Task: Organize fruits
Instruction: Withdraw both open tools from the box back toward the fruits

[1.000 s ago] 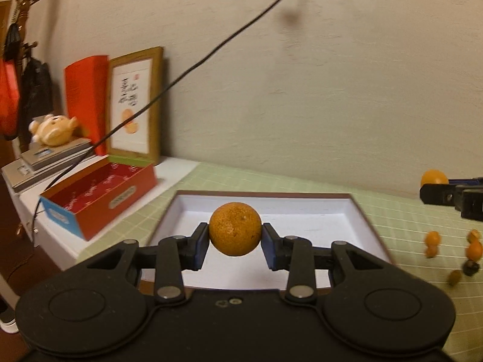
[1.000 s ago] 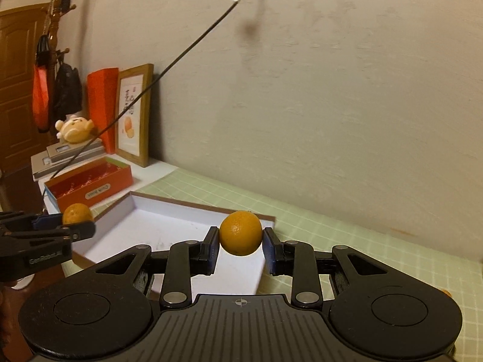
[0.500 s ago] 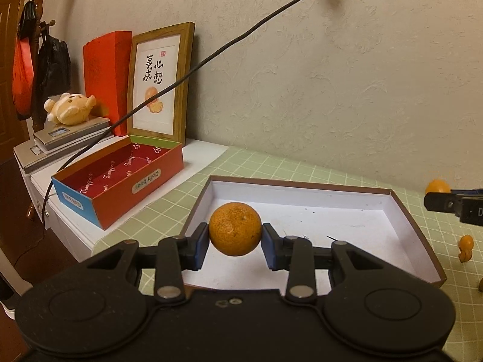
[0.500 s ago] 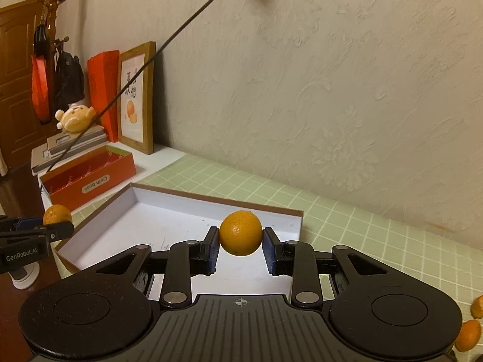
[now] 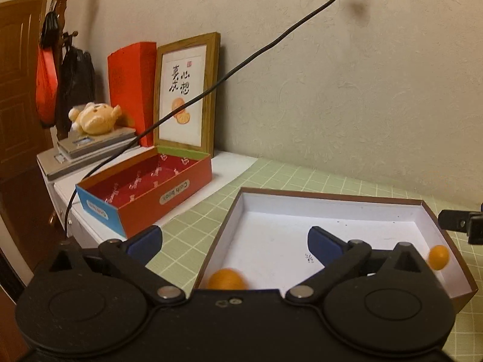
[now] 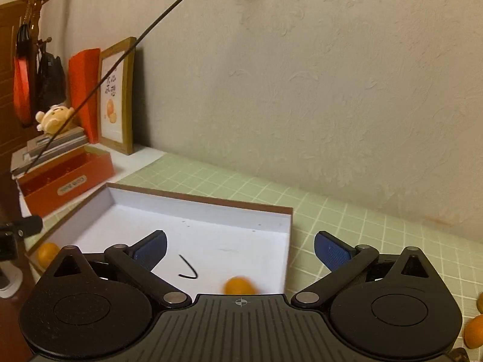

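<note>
A shallow brown box with a white inside [image 5: 332, 211] [image 6: 199, 208] lies on the green grid mat. My left gripper [image 5: 235, 238] is open above the box's near left part. An orange [image 5: 227, 279], blurred, lies in the box below it. My right gripper [image 6: 240, 249] is open over the box's near right corner, and a blurred orange [image 6: 238, 285] lies in the box below it. That orange also shows in the left wrist view [image 5: 438, 257]. The left orange shows in the right wrist view [image 6: 46, 253].
A red and blue open box [image 5: 145, 190], a framed picture [image 5: 185, 90], a plush toy [image 5: 93, 117] on a scale and a black cable [image 5: 241, 63] are at the left. More small oranges [image 6: 474, 331] lie on the mat at the right.
Both grippers opened and let go of their oranges, which dropped into the white box. Both grippers moved closer over the box.
</note>
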`<action>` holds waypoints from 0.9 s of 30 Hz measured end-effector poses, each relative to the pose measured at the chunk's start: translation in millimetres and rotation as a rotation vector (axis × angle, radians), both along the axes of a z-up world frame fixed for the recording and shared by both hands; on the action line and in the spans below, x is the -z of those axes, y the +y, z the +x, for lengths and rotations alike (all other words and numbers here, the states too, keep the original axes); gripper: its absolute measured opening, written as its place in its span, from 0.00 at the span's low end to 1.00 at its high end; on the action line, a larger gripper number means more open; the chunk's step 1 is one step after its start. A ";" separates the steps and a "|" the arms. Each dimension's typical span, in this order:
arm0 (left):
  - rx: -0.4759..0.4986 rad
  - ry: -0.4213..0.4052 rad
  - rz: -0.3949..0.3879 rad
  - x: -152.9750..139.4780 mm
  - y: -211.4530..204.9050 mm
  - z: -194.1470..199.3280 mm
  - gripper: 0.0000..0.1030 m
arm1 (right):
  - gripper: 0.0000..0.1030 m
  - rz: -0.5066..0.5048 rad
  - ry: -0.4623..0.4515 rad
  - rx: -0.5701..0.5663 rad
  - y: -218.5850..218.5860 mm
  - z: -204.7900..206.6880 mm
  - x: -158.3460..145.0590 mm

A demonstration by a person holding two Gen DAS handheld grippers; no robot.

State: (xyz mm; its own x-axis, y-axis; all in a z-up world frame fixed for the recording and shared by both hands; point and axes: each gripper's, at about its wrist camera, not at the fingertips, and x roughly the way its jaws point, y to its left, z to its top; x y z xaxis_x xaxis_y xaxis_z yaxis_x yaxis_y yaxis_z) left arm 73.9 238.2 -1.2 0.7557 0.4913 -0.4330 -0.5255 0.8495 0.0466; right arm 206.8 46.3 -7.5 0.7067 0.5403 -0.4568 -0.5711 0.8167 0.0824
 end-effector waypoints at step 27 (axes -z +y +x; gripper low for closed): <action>0.120 -0.069 -0.005 -22.8 -43.1 -21.2 0.93 | 1.00 0.020 -0.062 0.000 -39.3 -40.8 -20.7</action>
State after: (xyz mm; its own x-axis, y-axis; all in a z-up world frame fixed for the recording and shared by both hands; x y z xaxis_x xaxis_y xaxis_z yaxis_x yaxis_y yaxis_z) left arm 52.7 195.1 21.6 0.8370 0.3934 -0.3803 -0.4216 0.9067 0.0101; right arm 165.9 7.0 13.2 0.7330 0.5492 -0.4014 -0.5760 0.8150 0.0631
